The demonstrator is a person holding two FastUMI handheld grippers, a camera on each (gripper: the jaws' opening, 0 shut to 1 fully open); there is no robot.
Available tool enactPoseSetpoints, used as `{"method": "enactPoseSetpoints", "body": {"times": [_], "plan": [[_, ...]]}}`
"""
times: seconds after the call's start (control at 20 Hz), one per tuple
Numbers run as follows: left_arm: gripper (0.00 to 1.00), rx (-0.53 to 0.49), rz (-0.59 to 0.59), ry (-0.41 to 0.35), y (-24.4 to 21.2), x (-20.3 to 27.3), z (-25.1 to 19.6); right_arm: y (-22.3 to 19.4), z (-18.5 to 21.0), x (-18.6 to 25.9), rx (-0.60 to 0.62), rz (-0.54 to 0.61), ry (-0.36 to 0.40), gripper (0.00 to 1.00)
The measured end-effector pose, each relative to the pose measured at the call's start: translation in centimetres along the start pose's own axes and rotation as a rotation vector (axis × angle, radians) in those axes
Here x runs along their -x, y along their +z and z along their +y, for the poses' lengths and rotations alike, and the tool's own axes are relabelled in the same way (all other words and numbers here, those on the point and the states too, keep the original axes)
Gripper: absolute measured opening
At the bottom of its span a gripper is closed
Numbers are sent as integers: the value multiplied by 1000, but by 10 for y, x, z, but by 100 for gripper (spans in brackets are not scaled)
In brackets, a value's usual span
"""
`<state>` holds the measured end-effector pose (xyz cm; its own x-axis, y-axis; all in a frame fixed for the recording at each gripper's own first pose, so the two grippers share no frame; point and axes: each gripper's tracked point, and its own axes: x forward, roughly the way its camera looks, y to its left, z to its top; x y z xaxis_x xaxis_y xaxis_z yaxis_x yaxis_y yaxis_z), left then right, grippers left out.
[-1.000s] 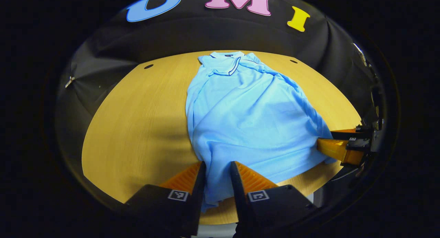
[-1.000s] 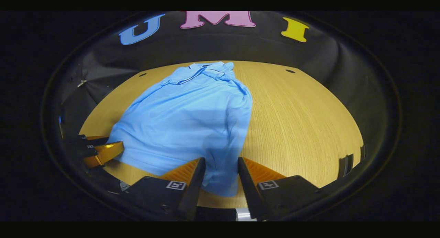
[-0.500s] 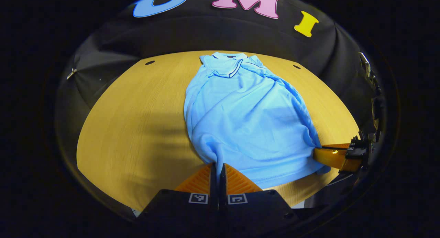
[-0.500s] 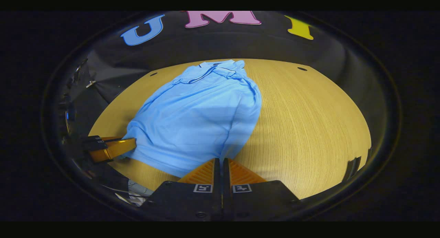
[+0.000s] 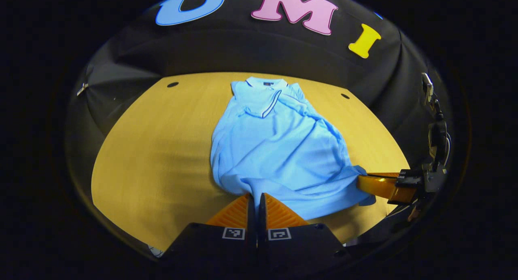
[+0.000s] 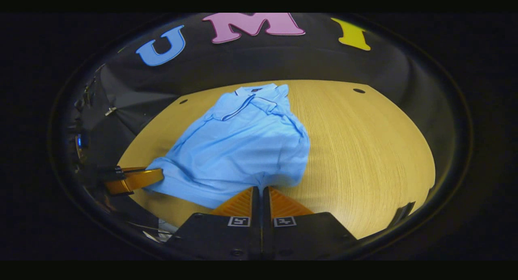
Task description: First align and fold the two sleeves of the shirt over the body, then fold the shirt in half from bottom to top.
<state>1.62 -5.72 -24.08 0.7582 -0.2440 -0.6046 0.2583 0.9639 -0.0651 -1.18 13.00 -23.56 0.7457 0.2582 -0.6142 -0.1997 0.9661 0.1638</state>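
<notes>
Left gripper view: left gripper (image 5: pixel 255 199) has its fingers pinched tight on the near hem corner of the shirt (image 5: pixel 275 150), cloth bunching up into the pinch. Right gripper (image 6: pixel 261 193) in the right gripper view is clamped the same way on the other hem corner. Shirt lies on the wooden table (image 5: pixel 162 150), collar (image 5: pixel 263 85) at the far end toward the booth wall, body narrow with both sides looking already folded in, so sleeves read as done. Step in hand, by my read: bottom-to-top fold, both hem corners gripped and slightly lifted. Next move needs both grippers to rise together and travel toward the collar at matched pace, keeping the hem taut between them, then lay it just short of the collar before letting go. Uneven height would skew the fold. View differences: left gripper view catches the right gripper side-on at the shirt's right edge, plus some cabling behind it; right gripper view gives the bare table stretch beside the shirt.
</notes>
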Motion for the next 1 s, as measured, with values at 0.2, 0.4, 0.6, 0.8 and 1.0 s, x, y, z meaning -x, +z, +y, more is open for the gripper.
{"method": "enactPoseSetpoints", "body": {"times": [0.2,0.4,0.6,0.8,1.0], "plan": [[6,-7,-59,-13,66,-14,-1,70,-6,-22,26,-89,8,9],[6,-26,-132,-16,138,-38,0,147,-4,-53,44,-179,38,3],[6,-7,-202,-13,210,-71,9,227,-5,-85,65,-280,53,12],[6,-37,-256,16,273,-115,25,292,-10,-127,63,-350,55,4],[6,-46,-293,35,321,-163,36,342,-15,-170,76,-403,44,6]]}}
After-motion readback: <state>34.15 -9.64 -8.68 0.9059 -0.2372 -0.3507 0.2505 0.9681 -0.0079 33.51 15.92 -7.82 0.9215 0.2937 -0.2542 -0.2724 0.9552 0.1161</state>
